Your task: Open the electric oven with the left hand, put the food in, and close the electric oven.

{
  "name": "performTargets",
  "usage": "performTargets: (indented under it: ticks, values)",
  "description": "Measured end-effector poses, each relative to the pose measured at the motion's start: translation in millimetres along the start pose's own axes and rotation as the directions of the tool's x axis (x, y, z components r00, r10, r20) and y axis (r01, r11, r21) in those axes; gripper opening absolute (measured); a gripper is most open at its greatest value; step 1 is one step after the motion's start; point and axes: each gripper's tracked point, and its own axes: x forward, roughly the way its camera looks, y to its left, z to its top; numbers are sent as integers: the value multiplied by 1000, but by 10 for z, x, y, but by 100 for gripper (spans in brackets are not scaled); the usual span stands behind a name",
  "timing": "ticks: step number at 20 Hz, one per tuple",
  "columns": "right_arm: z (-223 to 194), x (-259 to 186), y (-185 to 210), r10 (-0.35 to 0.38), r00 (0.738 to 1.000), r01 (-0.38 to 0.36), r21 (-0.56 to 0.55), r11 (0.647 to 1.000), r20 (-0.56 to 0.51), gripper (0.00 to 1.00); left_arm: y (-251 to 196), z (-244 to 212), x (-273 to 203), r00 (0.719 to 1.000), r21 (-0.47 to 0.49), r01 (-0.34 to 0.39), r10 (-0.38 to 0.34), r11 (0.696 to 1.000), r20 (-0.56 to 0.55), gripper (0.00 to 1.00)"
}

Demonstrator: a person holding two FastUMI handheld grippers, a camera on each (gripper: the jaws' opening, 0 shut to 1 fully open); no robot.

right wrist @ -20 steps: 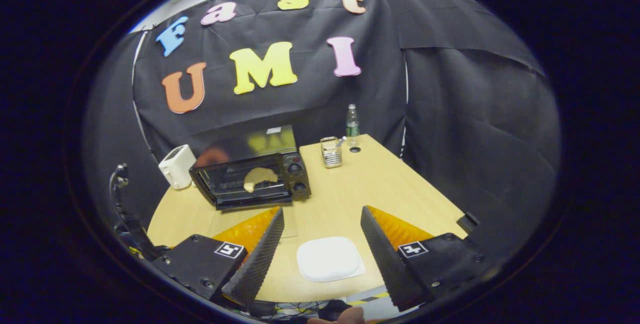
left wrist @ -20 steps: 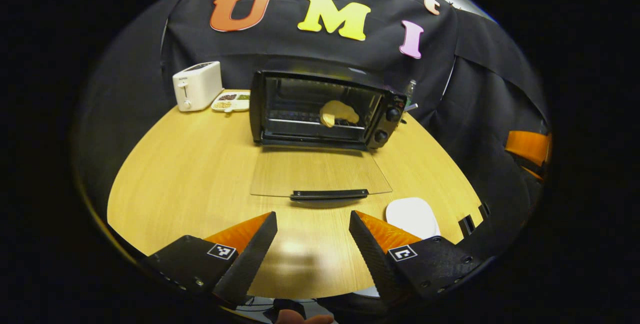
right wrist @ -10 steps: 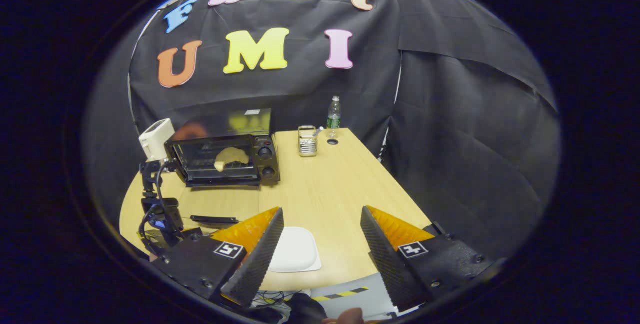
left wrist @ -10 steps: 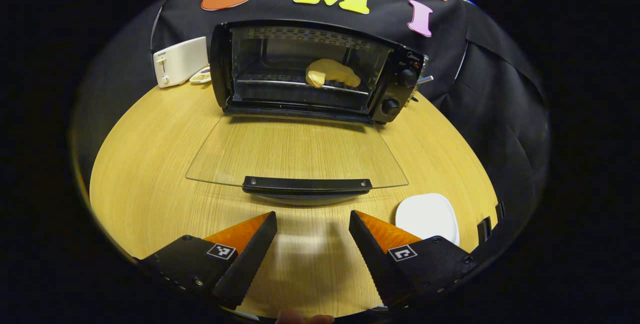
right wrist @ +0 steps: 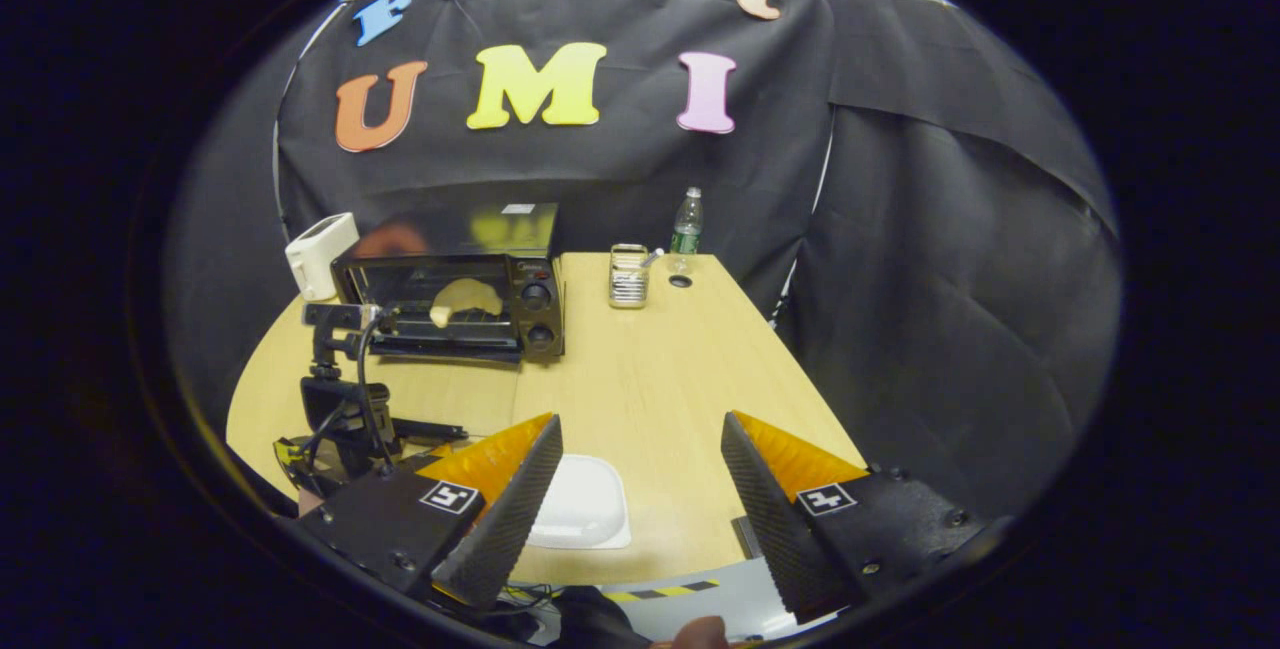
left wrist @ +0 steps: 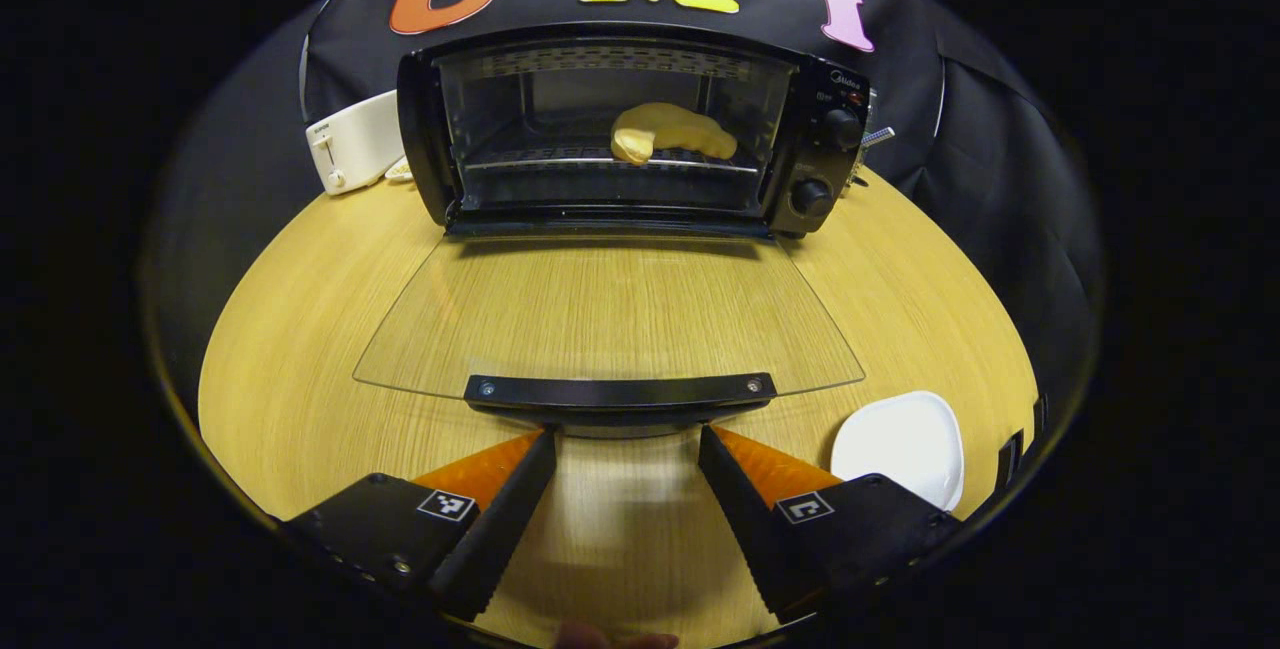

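1. Light falls from overhead — bright on the wooden table, dim on the cloth wall.
2. A pale glare patch sits between the left gripper fingers.
3. The glass door casts a soft shadow beneath its handle.
4. Straight edges bow outward — fisheye distortion; focus stays sharp.

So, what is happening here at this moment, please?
A person holds a gripper in each hand at a wooden table. The electric oven stands open, its glass door folded down flat, and the food already lies on the rack inside. The left gripper is open, just in front of the door handle, not yet gripping it. The right gripper hangs open above the empty white plate. Closing the door is what remains.
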Motion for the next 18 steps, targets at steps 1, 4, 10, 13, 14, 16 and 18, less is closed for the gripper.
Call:
performTargets:
  ticks: [1,4,10,13,14,16,18]
  values:
    - [23,19,1,1,1000,-1,8,1000,6,100,4,45,-36,1000,1,-1,1,1000,11,93]
    - [48,27,-27,2,1000,-3,35,999,13,100,-1,200,-174,999,7,-4,4,1000,42,93]
    - [35,45,-9,21,1000,-23,94,995,20,100,6,881,-397,983,72,-5,-8,997,183,96]
    - [60,34,-7,34,999,-37,88,995,32,100,57,1393,-372,962,97,-21,-6,995,274,96]
    - [88,24,-9,40,998,-44,93,995,38,100,66,1547,-360,956,97,-25,-4,995,294,96]
    - [156,34,-34,55,997,-60,97,994,50,97,62,1857,-397,941,85,-28,-2,996,338,96]
    - [266,54,-80,70,995,-76,93,993,71,97,44,2081,-465,928,53,-29,7,998,374,96]
